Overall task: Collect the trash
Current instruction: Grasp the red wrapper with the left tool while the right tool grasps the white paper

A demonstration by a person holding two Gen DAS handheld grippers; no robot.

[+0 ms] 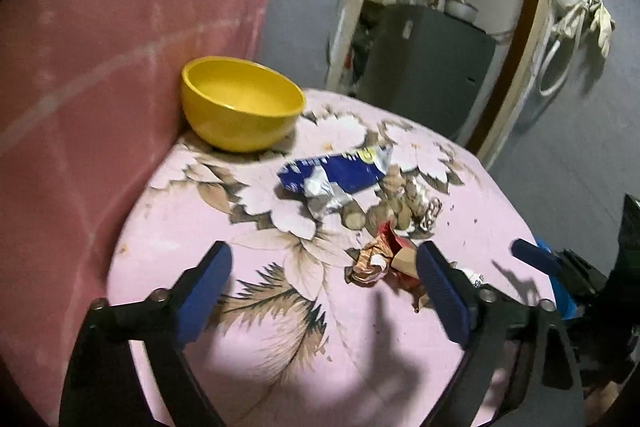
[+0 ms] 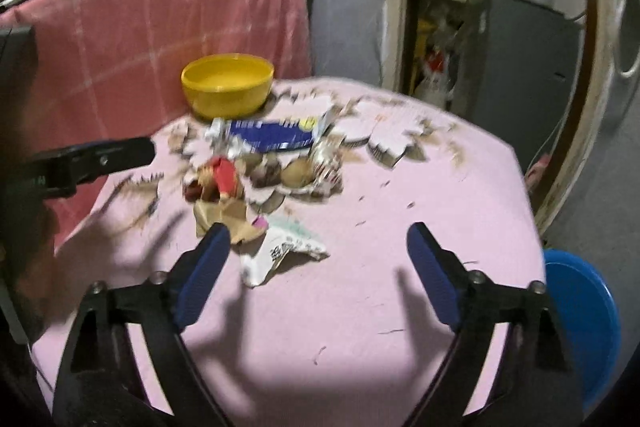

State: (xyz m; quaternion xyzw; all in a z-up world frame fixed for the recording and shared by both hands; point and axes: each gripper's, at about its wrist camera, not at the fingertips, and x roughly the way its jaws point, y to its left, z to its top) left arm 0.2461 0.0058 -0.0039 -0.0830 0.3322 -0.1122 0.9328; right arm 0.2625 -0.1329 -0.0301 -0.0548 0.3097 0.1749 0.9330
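Fingers spread on both grippers, over the table's trash.
Nothing gripped yet; wrappers lie mid-table before the bowl. Next, I'd guess: lower, pinch one.

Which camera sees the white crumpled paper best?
The right wrist view: the white crumpled paper lies in full sight on the pink tablecloth. In the left wrist view only a sliver peeks out behind a gripper finger.

My left wrist camera looks forward and down between its open jaws, close above the floral tablecloth. My right wrist camera looks likewise from further right. Both views share the yellow bowl and blue wrapper ahead of the jaws.
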